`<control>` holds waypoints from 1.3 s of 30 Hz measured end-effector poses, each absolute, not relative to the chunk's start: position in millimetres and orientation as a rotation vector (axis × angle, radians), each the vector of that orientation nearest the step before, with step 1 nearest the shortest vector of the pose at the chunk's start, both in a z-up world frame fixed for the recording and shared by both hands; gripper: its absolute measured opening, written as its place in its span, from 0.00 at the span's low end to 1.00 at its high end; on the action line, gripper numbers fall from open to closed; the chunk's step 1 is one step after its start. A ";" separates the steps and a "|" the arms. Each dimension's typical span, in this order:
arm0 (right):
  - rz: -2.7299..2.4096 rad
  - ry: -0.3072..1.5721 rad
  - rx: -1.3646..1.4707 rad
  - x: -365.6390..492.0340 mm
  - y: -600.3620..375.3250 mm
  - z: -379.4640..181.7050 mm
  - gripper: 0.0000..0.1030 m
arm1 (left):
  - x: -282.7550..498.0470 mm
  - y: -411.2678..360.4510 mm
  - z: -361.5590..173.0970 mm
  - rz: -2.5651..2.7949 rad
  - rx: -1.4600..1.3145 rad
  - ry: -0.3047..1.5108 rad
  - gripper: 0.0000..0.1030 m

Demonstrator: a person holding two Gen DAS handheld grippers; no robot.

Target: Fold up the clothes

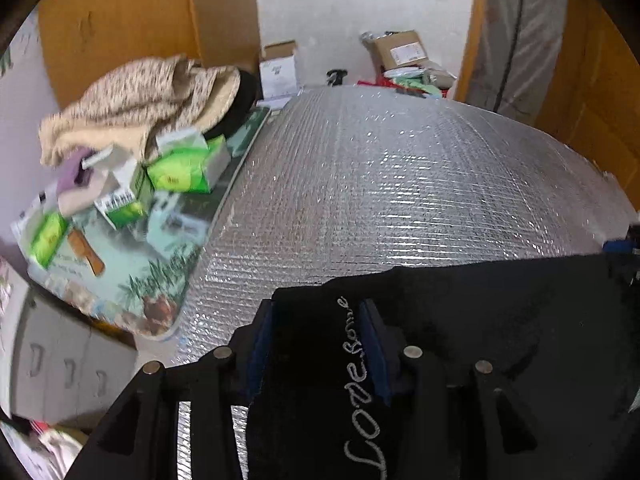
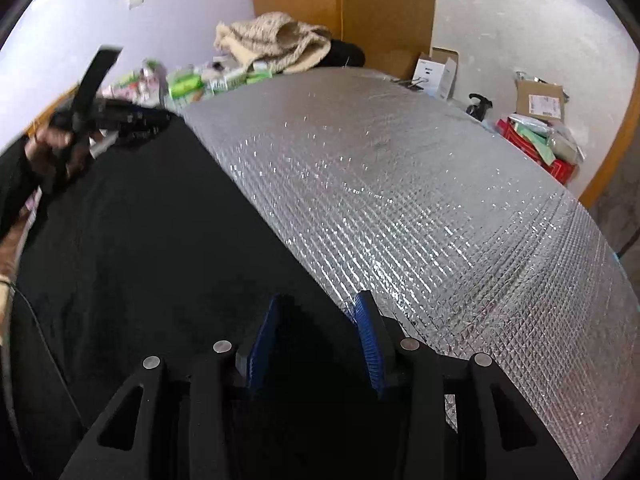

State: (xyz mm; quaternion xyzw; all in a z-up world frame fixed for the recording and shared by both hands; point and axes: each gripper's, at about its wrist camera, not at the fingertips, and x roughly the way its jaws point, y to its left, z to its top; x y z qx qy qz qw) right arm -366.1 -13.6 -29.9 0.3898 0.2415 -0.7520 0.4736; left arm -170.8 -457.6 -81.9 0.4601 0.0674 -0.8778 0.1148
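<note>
A black garment (image 1: 500,320) with silver script lettering lies on the silver foil mat (image 1: 400,180). In the left wrist view my left gripper (image 1: 320,308) has its blue-padded jaws wide apart, with the garment's edge lying between them. In the right wrist view my right gripper (image 2: 320,308) also stands with jaws apart over the garment (image 2: 160,240), at its edge beside the foil mat (image 2: 440,200). The left gripper (image 2: 120,116) shows at the far left of the right wrist view, held by a hand, at the garment's other corner.
A beige knitted blanket (image 1: 152,96) and green boxes (image 1: 184,164) crowd a printed mat (image 1: 160,264) at the left. Cardboard boxes (image 1: 400,52) and a red tray (image 2: 536,148) lie at the far edge. Wooden wardrobes (image 1: 120,20) stand behind.
</note>
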 end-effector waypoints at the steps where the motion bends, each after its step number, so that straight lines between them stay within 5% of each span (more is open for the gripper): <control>1: -1.842 0.608 0.948 -364.4 -15.0 -30.3 0.41 | -172.1 -458.7 -83.1 -2.565 1.357 0.219 0.36; 3: -1.845 0.629 0.956 -363.3 -17.3 -30.3 0.37 | -172.4 -457.2 -83.3 -2.569 1.358 0.208 0.32; 6: -1.841 0.650 0.960 -360.9 -20.2 -29.9 0.06 | -168.9 -453.6 -79.4 -2.584 1.332 0.174 0.24; 7: -1.840 0.658 0.959 -359.8 -21.3 -29.5 0.04 | -167.5 -452.6 -77.2 -2.590 1.320 0.167 0.14; 11: -1.869 0.696 0.922 -351.9 -22.9 -23.1 0.03 | -161.9 -450.0 -63.8 -2.621 1.270 0.176 0.07; 30: -1.992 0.651 0.598 -238.2 27.0 98.3 0.03 | -31.1 -413.9 36.2 -2.800 0.660 0.190 0.06; 39: -1.918 0.642 0.563 -137.0 54.2 101.0 0.03 | 68.3 -385.0 17.4 -2.791 0.582 0.229 0.06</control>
